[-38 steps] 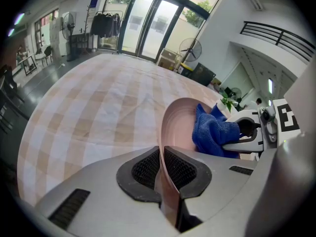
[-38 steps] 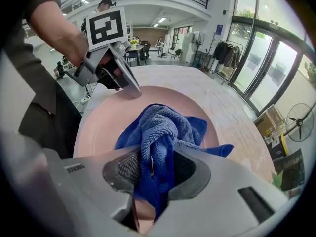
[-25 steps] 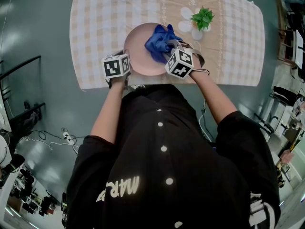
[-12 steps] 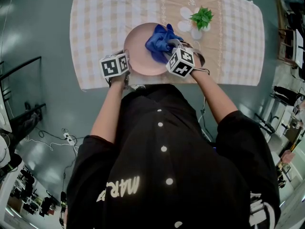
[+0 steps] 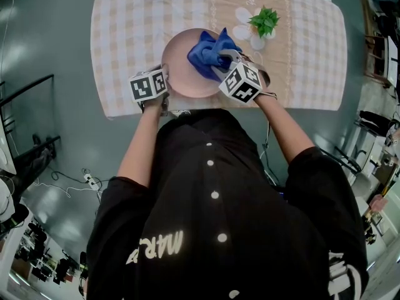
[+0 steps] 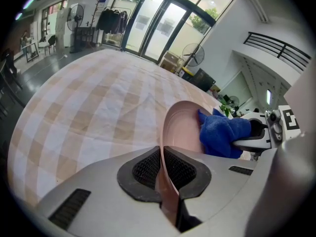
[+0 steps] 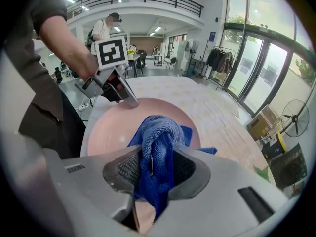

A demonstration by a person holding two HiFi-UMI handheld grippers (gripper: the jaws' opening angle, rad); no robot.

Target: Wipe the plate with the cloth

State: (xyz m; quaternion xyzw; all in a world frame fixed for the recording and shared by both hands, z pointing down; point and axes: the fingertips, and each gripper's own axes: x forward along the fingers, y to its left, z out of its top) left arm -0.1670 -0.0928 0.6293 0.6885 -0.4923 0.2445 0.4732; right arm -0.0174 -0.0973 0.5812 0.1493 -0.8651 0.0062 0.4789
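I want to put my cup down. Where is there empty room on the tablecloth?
Bare tablecloth lies between its left edge and the pink plate, and right of the little plant. The middle is crowded: plate, blue cloth, left gripper, right gripper.

We see a plate (image 5: 178,74) of smooth pink ware with a soft sheen, and a blue cloth (image 5: 209,52) of nubbly looped terry. The checked tablecloth (image 5: 125,30) looks woven, matt and lightly creased. The shells of the left gripper (image 6: 163,163) and right gripper (image 7: 154,169) are smooth matt grey plastic, with black, finely gridded pads (image 6: 143,169). The floor (image 5: 56,136) shines.
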